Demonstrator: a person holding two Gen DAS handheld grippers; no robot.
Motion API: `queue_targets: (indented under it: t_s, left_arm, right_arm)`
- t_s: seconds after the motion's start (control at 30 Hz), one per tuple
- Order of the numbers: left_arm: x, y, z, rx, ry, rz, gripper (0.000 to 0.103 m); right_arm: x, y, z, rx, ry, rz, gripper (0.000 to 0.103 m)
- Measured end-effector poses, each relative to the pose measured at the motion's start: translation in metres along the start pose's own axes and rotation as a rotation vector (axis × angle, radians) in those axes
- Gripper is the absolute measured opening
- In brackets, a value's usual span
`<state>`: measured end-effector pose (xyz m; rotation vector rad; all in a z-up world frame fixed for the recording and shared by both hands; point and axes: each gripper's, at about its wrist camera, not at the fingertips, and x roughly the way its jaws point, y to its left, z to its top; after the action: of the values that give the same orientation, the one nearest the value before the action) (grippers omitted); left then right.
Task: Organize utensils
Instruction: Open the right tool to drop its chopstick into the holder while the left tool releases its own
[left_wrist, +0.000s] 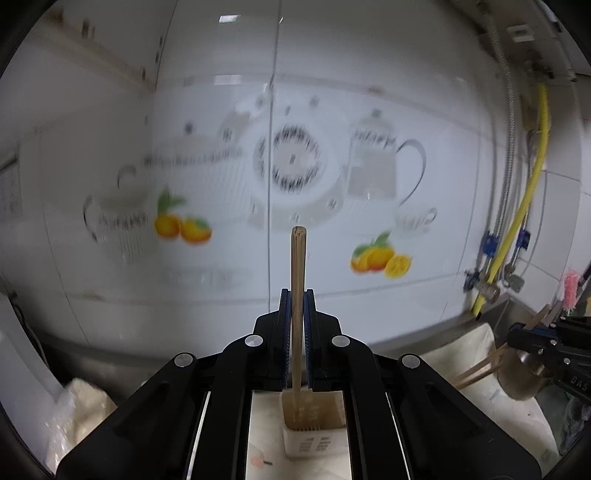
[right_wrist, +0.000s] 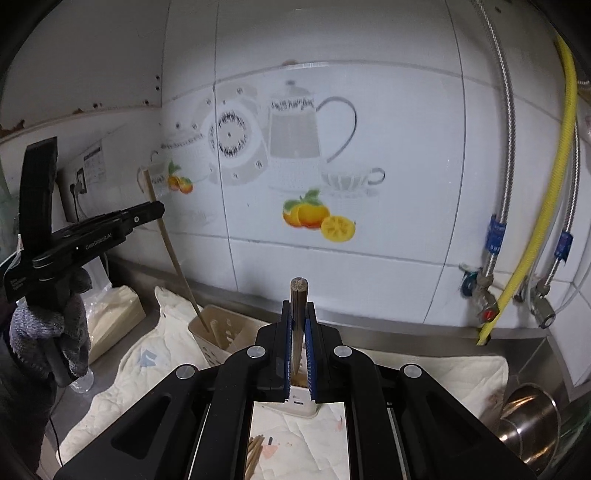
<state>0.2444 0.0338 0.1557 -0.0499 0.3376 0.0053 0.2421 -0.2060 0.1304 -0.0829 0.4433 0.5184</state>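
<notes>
My left gripper (left_wrist: 297, 295) is shut on a light wooden chopstick (left_wrist: 297, 266) held upright, its lower end inside the beige slotted utensil holder (left_wrist: 314, 424). In the right wrist view the left gripper (right_wrist: 155, 210) holds that chopstick (right_wrist: 173, 254) slanting down into the holder (right_wrist: 218, 332), where another chopstick stands. My right gripper (right_wrist: 298, 306) is shut on a darker chopstick (right_wrist: 298, 325), upright above the holder's near white side. Several loose chopsticks (right_wrist: 255, 454) lie on the cloth below it.
A quilted white cloth (right_wrist: 424, 373) covers the steel counter. A steel pot (right_wrist: 528, 432) sits at the right by the sink. Hoses and valves (right_wrist: 487, 306) hang on the tiled wall. A plastic bag (right_wrist: 114, 314) lies at the left.
</notes>
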Motion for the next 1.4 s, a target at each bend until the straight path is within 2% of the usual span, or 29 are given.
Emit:
queue_targets:
  t_s: [0.17, 0.4, 0.47, 0.53, 0.63, 0.7, 0.83, 1.07, 1.4]
  left_arm:
    - [0.012, 0.009, -0.014, -0.021, 0.056, -0.003, 0.006]
    - [0.004, 0.011, -0.02, -0.015, 0.066, -0.002, 0.008]
    - [0.0, 0.012, -0.02, -0.017, 0.063, -0.006, 0.01]
    - [-0.008, 0.014, -0.02, -0.03, 0.061, -0.003, 0.02]
    - [-0.022, 0.015, -0.024, -0.045, 0.052, -0.015, 0.023]
    - [-0.032, 0.014, -0.029, -0.051, 0.055, -0.018, 0.03]
    - [-0.057, 0.011, -0.044, -0.051, 0.068, -0.015, 0.032]
    - [-0.096, 0.011, -0.083, -0.061, 0.101, -0.022, 0.043]
    - [-0.131, 0.011, -0.148, -0.086, 0.168, -0.022, 0.044]
  right_arm:
    - [0.019, -0.002, -0.009, 0.01, 0.035, -0.001, 0.006]
    - [0.032, -0.006, -0.014, 0.03, 0.049, -0.014, 0.007]
    - [0.029, -0.008, -0.014, 0.035, 0.04, -0.014, 0.008]
    - [0.022, -0.007, -0.013, 0.032, 0.023, -0.023, 0.009]
    - [0.007, -0.004, -0.012, 0.018, -0.003, -0.038, 0.014]
    - [-0.006, 0.001, -0.015, 0.0, -0.018, -0.045, 0.015]
    - [-0.027, 0.014, -0.031, -0.018, -0.019, -0.041, 0.015]
    - [-0.049, 0.041, -0.089, -0.018, 0.041, 0.001, 0.015]
    - [-0.052, 0.069, -0.183, 0.037, 0.17, 0.04, 0.015]
